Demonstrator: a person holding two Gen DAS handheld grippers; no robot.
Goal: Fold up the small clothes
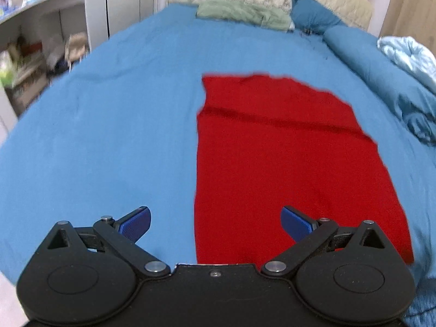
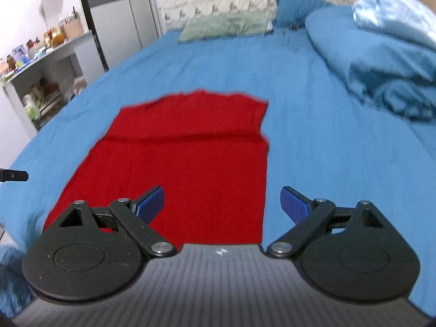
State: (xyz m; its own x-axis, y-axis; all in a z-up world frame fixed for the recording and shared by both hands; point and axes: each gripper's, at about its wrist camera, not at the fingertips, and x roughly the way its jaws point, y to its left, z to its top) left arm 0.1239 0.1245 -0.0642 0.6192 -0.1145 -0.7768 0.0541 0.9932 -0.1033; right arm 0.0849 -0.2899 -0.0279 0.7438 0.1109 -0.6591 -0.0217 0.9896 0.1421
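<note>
A red garment lies flat on the blue bed sheet, folded into a long rectangle with a crease across its far part. My left gripper is open and empty, above the garment's near left edge. In the right wrist view the red garment lies ahead. My right gripper is open and empty, above the garment's near right edge. The tip of the left gripper shows at the left edge of the right wrist view.
A green pillow and a blue pillow lie at the headboard. A bunched blue duvet with a pale blue blanket fills the right side. Shelves with clutter stand left of the bed.
</note>
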